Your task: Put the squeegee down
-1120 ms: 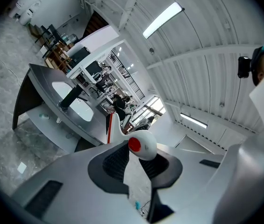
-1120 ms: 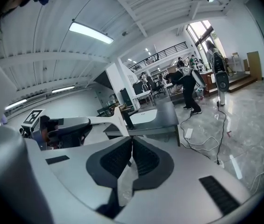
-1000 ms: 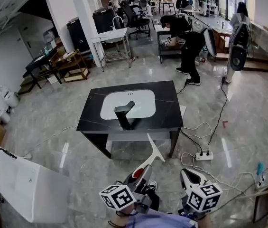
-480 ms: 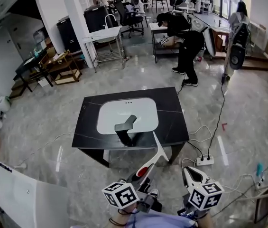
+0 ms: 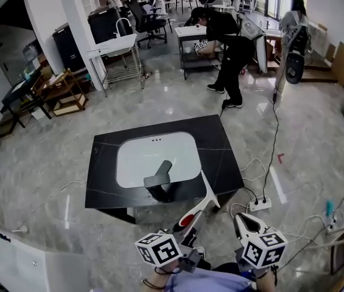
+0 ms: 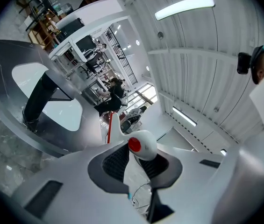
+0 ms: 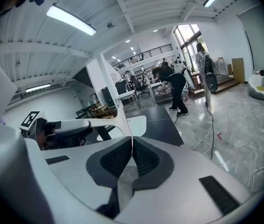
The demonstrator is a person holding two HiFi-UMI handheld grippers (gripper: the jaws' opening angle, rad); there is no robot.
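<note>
The squeegee (image 5: 200,203) is white with a red button on its handle. My left gripper (image 5: 184,226) is shut on that handle, low in the head view. Its blade end reaches over the near right edge of the black table (image 5: 220,145), which holds a white sink basin (image 5: 135,157) and a black faucet (image 5: 157,175). In the left gripper view the handle (image 6: 140,144) sits between the pads, with the blade (image 6: 114,127) pointing toward the table. My right gripper (image 5: 245,219) hangs beside it on the right, shut and empty. Its own view shows its closed jaws (image 7: 132,146) and the squeegee (image 7: 94,122) at left.
A power strip (image 5: 260,204) and loose cables lie on the floor right of the table. A white curved panel (image 5: 31,266) lies at the bottom left. A person (image 5: 226,41) bends at a cart beyond the table; desks and shelves stand at the back.
Both grippers and the squeegee have come closer to the table. The blade, which hung over the floor in front of the table, now overlaps its near right edge. Both jaws stay closed.
</note>
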